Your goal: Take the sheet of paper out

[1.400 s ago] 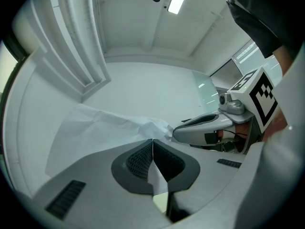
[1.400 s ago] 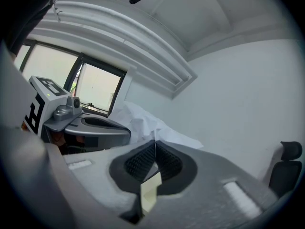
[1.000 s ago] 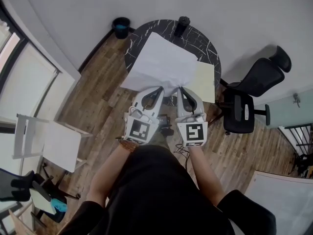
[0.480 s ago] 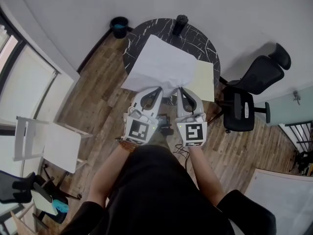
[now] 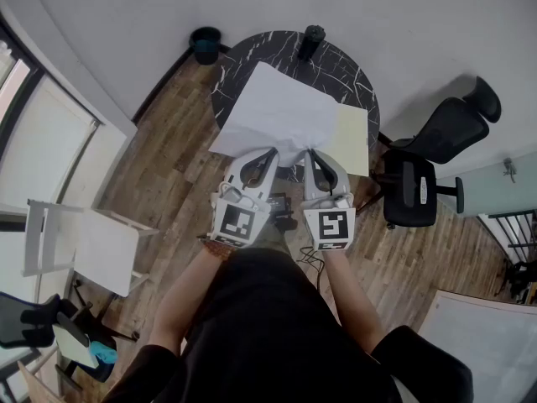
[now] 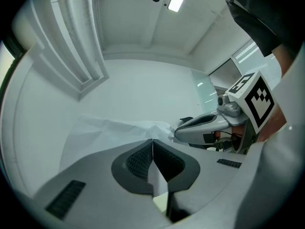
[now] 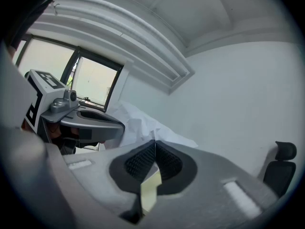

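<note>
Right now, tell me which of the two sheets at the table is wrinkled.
The big white sheet, pinched at its near edge by the left gripper; its surface shows creases. The smaller pale yellow sheet to its right looks smooth.

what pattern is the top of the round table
The round table top is black with thin white marble-like veins; the head view shows it best.

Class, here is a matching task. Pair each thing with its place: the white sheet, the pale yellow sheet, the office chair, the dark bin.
Things:
1. white sheet
2. pale yellow sheet
3. office chair
4. dark bin

Places:
A. on the floor beyond the table's far left side
B. in the shut jaws of the left gripper
C. on the floor to the right of the table
D. at the table's right edge

Pairs: 1-B, 2-D, 3-C, 4-A
</note>
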Available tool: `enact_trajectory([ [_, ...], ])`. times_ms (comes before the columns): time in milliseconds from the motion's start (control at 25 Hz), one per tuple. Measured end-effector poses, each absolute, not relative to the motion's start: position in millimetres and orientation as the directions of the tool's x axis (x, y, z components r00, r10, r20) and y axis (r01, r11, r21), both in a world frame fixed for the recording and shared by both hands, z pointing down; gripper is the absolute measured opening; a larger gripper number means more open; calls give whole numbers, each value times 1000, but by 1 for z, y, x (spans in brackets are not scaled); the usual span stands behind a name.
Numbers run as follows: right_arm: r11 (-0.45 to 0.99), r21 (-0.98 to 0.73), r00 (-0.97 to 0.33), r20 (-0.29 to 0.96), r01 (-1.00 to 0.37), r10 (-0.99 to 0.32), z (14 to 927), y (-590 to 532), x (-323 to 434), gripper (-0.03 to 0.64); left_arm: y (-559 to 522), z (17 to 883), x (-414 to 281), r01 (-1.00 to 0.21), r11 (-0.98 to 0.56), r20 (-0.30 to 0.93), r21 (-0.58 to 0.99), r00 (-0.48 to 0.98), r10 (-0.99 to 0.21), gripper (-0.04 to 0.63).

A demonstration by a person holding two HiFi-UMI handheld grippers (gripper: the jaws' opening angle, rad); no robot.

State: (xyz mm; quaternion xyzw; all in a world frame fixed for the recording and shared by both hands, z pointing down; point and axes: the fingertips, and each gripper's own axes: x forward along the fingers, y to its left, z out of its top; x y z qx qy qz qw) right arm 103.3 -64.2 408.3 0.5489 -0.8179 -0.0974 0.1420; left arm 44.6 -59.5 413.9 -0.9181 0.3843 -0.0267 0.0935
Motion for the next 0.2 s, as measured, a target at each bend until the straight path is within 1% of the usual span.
enact_trajectory([
  [200, 380, 315, -355, 135, -870, -925, 409, -70, 101, -2, -64, 415, 42, -703, -686, -22, -189, 701, -713, 2],
])
